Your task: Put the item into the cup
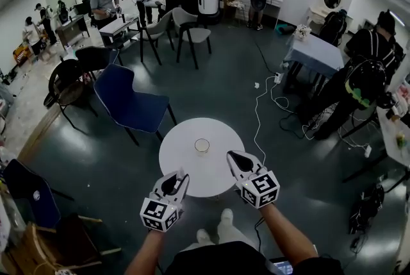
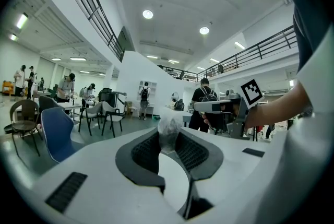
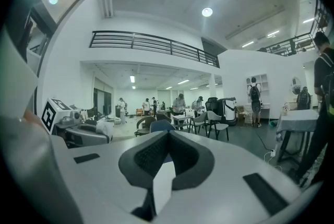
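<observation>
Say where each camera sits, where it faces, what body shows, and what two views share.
Head view: on head, steeply down at round white table and clear cup; forearms, shoes show.
Left gripper view: on left tool, level, past crumpled whitish wad; forearm shows.
Right gripper view: on right tool, level; shirt shows.
Shared: all show blue chair.

The left forearm (image 1: 148, 248) and right forearm (image 1: 286, 233) reach forward side by side. The left gripper (image 1: 179, 176) points ahead, close to level. Its jaws are partway closed and pinch a crumpled clear item (image 2: 169, 128) between the pads, near the tips. The right gripper (image 1: 234, 156) sits alongside and slightly further forward, with its jaw tips together and nothing between them.
</observation>
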`<state>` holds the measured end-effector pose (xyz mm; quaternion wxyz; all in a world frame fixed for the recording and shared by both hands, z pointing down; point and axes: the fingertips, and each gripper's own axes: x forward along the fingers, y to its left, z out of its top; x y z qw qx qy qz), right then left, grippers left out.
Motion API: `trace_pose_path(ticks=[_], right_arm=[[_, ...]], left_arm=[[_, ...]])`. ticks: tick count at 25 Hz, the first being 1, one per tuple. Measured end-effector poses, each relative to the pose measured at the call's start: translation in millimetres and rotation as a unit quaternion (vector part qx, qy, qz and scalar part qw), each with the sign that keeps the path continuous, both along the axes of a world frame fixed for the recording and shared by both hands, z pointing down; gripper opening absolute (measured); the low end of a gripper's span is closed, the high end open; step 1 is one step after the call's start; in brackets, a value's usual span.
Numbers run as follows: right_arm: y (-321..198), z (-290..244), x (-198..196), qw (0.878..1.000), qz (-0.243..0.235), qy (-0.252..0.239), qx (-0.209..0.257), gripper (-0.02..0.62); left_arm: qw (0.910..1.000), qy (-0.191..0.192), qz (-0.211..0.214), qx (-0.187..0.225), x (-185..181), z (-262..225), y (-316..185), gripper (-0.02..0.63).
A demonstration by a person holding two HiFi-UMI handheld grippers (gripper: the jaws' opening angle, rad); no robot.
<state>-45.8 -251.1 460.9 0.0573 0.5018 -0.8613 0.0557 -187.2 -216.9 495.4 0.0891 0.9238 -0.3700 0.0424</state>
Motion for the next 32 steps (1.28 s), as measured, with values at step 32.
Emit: trace_pose_path(ticks=[32], right_arm=[[-127,67,90,0.997,-0.014,-0.038,-0.059,0.017]], left_arm=[[0.9980,-0.018,-0.024,-0.056,88,62,-123,0.091]])
